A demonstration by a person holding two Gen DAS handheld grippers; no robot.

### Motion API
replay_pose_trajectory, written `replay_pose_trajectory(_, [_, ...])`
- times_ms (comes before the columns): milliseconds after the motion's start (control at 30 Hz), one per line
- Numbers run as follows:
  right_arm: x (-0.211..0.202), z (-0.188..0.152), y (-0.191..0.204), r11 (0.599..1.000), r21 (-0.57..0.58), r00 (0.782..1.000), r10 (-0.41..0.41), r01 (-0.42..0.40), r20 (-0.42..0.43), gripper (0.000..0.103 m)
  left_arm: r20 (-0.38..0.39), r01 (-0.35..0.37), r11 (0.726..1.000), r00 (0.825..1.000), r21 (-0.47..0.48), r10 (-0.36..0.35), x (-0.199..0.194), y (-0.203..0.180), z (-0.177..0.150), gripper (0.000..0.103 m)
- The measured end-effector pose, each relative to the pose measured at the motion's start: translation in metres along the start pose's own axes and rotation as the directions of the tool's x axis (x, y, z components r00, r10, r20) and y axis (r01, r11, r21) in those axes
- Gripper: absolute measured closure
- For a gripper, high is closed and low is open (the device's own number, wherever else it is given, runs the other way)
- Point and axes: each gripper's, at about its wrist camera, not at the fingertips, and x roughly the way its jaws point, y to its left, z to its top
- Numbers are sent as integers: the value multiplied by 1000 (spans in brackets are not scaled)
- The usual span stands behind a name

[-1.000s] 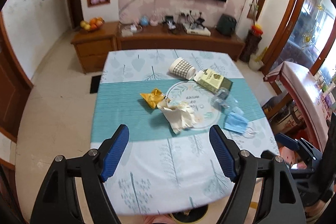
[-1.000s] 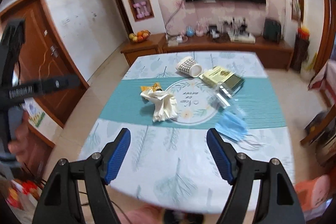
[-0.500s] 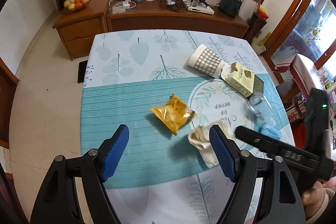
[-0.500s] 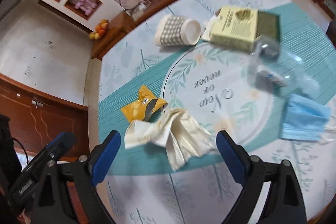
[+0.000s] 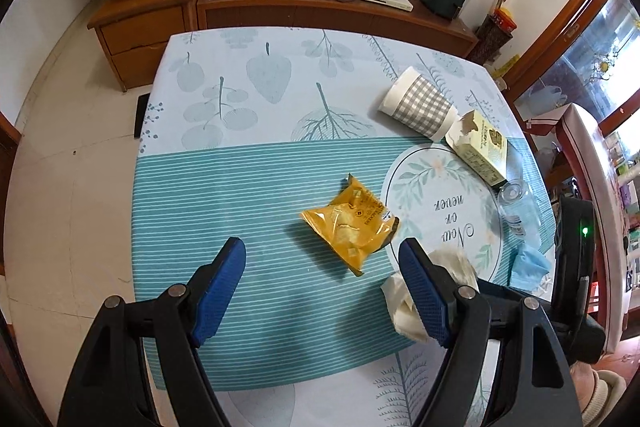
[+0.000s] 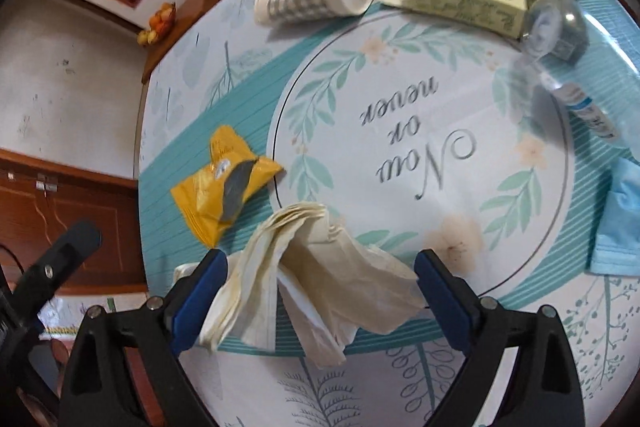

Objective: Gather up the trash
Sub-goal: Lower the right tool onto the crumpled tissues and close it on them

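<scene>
My left gripper [image 5: 322,255] is open, low over the teal stripe of the table [image 5: 240,187]. A yellow snack wrapper [image 5: 352,223] lies just ahead of its fingertips, untouched. My right gripper [image 6: 321,261] is open wide and straddles a crumpled cream tissue [image 6: 312,279], which spreads between the blue pads. In the right wrist view the yellow wrapper [image 6: 224,187] lies up and left of the tissue. In the left wrist view the tissue [image 5: 404,303] is partly hidden behind the right finger.
A gingham paper cup [image 5: 420,107] lies on its side beside a yellow-green carton [image 5: 480,151]. A clear plastic bottle [image 6: 560,39] and a blue face mask [image 6: 616,227] lie at the right. A wooden sideboard [image 5: 320,11] stands beyond the table.
Both grippers have sunk toward the table and moved in close. The left now hangs by the yellow wrapper, and the right has rolled, widened its jaws and come down around the tissue.
</scene>
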Motion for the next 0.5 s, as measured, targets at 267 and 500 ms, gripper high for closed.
replay_pose_trajectory(267, [0,-2,3,998,-58,1000,22,-22,-6,54,-21,17,999,1000,42,-16,17,-7,8,26])
replay_pose_trajectory(500, [-14,4,-5,997,-75,997,-5,10,73,68,-55,32,988,998,154,-23,42,-32,15,26])
